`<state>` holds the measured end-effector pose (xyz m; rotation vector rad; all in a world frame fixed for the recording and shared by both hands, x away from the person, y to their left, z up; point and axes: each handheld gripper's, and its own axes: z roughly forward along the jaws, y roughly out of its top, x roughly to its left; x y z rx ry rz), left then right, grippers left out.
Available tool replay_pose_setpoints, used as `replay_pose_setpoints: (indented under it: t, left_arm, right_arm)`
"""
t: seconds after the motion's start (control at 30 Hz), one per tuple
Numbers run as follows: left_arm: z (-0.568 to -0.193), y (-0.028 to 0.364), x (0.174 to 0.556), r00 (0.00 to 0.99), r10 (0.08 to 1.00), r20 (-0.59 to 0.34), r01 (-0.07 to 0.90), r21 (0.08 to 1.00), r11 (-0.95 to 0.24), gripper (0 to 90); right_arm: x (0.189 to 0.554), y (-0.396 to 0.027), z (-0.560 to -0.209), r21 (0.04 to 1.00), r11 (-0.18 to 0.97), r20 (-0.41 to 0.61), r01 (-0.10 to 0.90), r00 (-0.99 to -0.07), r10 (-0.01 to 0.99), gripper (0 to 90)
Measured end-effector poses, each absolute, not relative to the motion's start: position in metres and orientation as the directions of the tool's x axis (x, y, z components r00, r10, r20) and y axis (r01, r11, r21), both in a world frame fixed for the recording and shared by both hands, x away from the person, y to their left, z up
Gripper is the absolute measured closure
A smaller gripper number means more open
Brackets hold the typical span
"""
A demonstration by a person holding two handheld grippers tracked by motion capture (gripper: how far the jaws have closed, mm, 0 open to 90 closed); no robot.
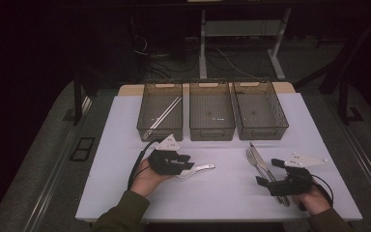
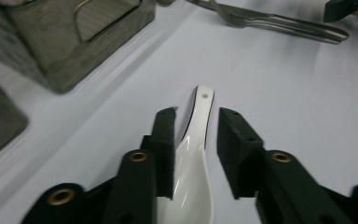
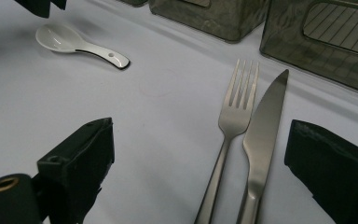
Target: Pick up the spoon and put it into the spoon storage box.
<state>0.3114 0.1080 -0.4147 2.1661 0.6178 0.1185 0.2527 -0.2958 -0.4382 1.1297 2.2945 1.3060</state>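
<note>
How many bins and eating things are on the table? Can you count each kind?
Bins: 3
Chopsticks, in the left bin: 2
Spoon: 1
Fork: 1
Knife: 1
Total: 8

— Quick count on the tabletop [image 1: 125, 193], go!
— Three bins [image 1: 212, 117] along the far edge, side by side. The left one holds two chopsticks [image 1: 165, 112].
— And near us?
— One white spoon [image 2: 196, 140] on the left, one fork [image 3: 230, 135] and one knife [image 3: 261, 140] lying together on the right.
— Tools in hand?
— Two grippers: left gripper [image 1: 186, 162], right gripper [image 1: 268, 173], one per hand.
</note>
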Motion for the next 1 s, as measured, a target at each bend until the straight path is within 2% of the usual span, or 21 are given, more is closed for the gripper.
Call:
replay_pose_setpoints:
  t: [0.2,0.3,1.0]
  left_arm:
    - [-0.421,0.118,0.308,0.85,0.508,-0.137,0.415,0.768,-0.488,50.4]
    - [-0.426,0.117,0.31,0.85,0.511,-0.131,0.42,0.754,-0.505,48.0]
    - [-0.439,0.11,0.314,0.855,0.505,-0.12,0.438,0.689,-0.578,46.8]
  right_arm:
    - [0.252,-0.296,-0.438,0.819,0.289,0.139,0.496,-0.66,0.739,8.3]
    - [0.252,-0.296,-0.438,0.82,0.291,0.136,0.493,-0.662,0.737,8.3]
    - [0.253,-0.295,-0.438,0.818,0.291,0.139,0.497,-0.661,0.738,8.3]
